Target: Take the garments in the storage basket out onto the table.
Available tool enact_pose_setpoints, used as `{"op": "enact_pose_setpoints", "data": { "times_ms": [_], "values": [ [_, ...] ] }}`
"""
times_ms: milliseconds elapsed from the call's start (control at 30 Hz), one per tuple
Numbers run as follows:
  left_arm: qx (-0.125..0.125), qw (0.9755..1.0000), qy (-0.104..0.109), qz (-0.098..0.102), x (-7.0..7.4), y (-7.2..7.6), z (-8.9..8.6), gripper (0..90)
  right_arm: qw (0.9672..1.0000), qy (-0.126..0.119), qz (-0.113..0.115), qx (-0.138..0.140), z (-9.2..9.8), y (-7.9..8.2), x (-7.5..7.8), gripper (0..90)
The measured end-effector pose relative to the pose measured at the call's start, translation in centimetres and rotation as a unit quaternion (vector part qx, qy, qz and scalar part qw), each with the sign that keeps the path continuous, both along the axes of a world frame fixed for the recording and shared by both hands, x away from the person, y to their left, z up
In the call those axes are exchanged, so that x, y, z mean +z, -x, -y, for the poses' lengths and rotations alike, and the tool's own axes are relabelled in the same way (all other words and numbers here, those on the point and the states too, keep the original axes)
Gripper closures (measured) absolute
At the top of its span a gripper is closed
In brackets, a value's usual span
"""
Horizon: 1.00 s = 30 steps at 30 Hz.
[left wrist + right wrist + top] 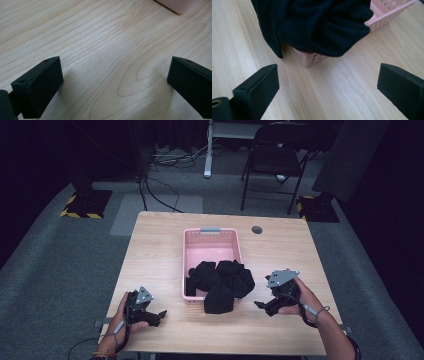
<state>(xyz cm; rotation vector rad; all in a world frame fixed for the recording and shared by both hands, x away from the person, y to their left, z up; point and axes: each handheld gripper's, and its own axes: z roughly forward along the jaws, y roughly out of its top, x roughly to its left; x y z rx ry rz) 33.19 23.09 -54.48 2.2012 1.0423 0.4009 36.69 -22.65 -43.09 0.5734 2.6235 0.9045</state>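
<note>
At frame centre, black garment (222, 282) overhangs pink basket (210, 236); my left tongs (159, 314) and right tongs (261, 305) gape wide, empty, on the bench (280, 255).

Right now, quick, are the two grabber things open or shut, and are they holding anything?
Left gripper: open, holding nothing, over bare table.
Right gripper: open, holding nothing, facing the black cloth hanging over the pink basket.
</note>
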Motion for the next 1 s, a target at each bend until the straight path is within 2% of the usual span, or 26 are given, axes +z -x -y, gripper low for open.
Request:
{"op": "enact_pose_setpoints", "data": {
  "times_ms": [367,733,1000],
  "values": [
    [0.000,1.0000,0.000,0.000,0.0,0.0,0.0,0.0,0.9997,0.000,0.002,0.024,-2.4,-0.8,1.4,3.8],
    [0.000,1.0000,0.000,0.000,0.0,0.0,0.0,0.0,0.9983,0.025,0.007,0.053,-5.5,-1.4,1.9,3.8],
    [0.000,1.0000,0.000,0.000,0.0,0.0,0.0,0.0,0.9976,0.032,0.007,0.060,-6.7,-1.9,2.2,3.8]
  ]
}}
